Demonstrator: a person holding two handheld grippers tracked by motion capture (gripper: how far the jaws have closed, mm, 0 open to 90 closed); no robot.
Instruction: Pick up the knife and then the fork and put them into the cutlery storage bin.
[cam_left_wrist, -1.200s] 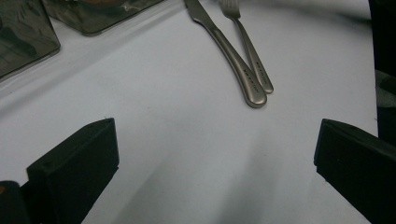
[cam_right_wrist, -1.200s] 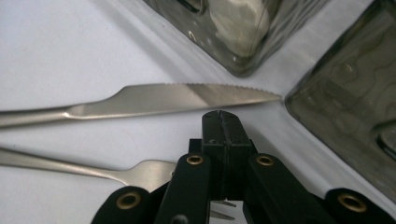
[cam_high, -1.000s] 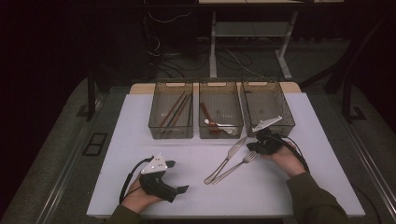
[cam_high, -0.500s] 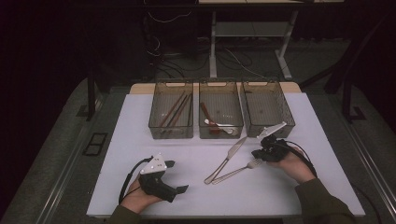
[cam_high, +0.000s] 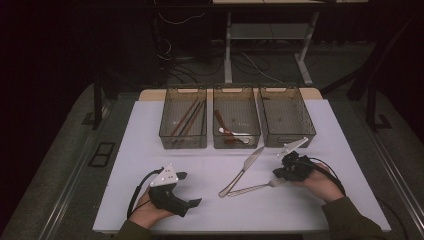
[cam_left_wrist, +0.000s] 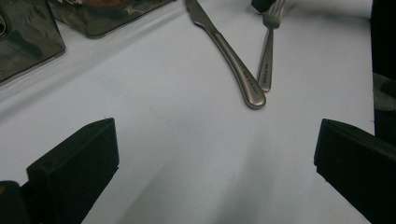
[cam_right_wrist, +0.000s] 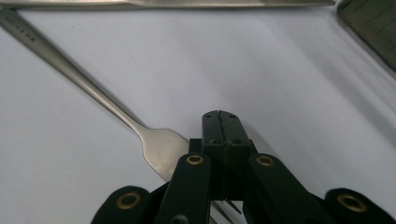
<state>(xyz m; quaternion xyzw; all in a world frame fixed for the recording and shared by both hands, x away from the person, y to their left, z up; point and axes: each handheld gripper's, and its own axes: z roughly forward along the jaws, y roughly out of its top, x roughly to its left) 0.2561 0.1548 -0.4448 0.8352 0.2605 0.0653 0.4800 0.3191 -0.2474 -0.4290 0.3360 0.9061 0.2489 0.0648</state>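
Two utensils lie on the tabletop (cam_high: 150, 150): a fork (cam_high: 252, 188) beside a knife (cam_high: 241, 172). The right gripper (cam_right_wrist: 220, 122), jaws closed together, rests over the fork's tines. The left gripper (cam_left_wrist: 210, 154) stands wide open, empty.

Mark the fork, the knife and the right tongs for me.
fork (cam_high: 252, 189), high view, middle of its handle.
knife (cam_high: 243, 171), high view, where blade meets handle.
right tongs (cam_right_wrist: 220, 122), right gripper view, tips of the shut jaws above the fork's head.

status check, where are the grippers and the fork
Left gripper open, idle. Right gripper shut, over fork tines, nothing gripped. Knife beside fork handle.
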